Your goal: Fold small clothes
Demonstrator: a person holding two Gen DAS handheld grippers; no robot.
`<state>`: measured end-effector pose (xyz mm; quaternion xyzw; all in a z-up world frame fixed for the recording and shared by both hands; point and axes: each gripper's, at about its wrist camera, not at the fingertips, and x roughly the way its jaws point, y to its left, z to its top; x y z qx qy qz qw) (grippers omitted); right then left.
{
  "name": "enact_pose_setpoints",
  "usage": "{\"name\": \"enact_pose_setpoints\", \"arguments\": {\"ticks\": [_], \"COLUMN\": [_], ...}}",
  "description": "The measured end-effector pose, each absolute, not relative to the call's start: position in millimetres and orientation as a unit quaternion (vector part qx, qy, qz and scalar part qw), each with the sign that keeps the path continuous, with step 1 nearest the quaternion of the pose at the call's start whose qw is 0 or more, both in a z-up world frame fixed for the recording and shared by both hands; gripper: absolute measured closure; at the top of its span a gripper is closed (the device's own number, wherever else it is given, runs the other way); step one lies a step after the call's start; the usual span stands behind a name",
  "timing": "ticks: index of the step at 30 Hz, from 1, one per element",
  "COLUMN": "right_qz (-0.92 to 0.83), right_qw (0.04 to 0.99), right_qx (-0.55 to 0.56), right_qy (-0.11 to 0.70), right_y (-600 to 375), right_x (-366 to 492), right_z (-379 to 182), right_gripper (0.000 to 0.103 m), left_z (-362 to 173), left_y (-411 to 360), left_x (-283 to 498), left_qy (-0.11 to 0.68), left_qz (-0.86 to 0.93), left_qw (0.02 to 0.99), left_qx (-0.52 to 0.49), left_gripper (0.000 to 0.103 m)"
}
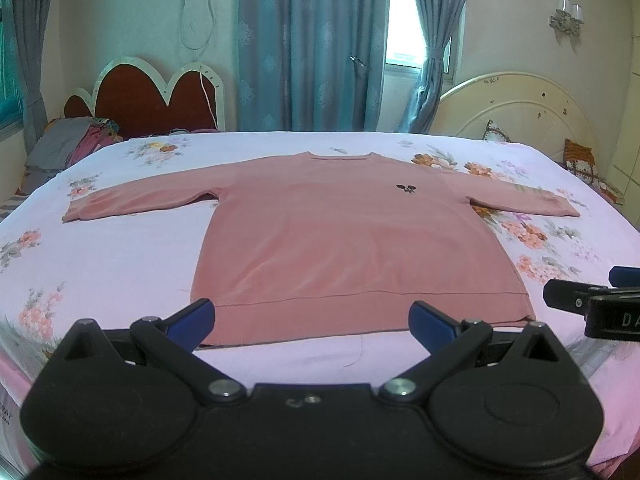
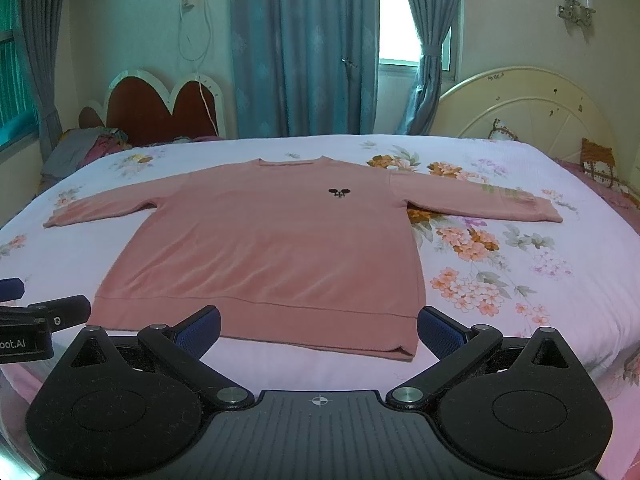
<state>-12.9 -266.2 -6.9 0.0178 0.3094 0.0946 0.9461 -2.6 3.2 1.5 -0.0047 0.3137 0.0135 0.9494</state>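
Grippers: left gripper point(image 1: 311, 322) and right gripper point(image 2: 318, 330), fingers spread wide, empty, hovering near sweater hem. Pink sweater point(image 1: 352, 240) flat on floral bedsheet point(image 1: 100, 256), sleeves outstretched. Beyond: blue curtains point(image 1: 312, 44).

Floral bedsheet point(image 1: 120, 248), blue curtains point(image 1: 312, 40), cream headboard point(image 2: 532, 108), wall lamp point(image 2: 576, 8).

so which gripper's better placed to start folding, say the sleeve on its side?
Roughly even. The left gripper fronts the pink sweater's hem; the right gripper sits at its right hem corner, nearer the right sleeve. Both open, holding nothing. I'd lean right.
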Motion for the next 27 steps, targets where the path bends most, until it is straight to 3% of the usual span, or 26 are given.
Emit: {"name": "enact_pose_setpoints", "arguments": {"ticks": [13,27], "right_qz": [0.096,0.047], "right_qw": [0.944,0.95], "right_qx": [0.016,0.029], "right_qy": [0.316,0.307], "right_y": [-265,-281], "right_x": [1,88], "right_z": [-13,-7], "right_gripper": [0.0,0.0], "left_z": [-1,-5], "left_y": [2,22], "left_x": [11,106], "left_qy": [0.316,0.318], "left_qz": [-0.004,-0.034], "left_qw": [0.949,0.947], "left_qx": [-0.003,-0.045], "left_gripper": [0.0,0.0]}}
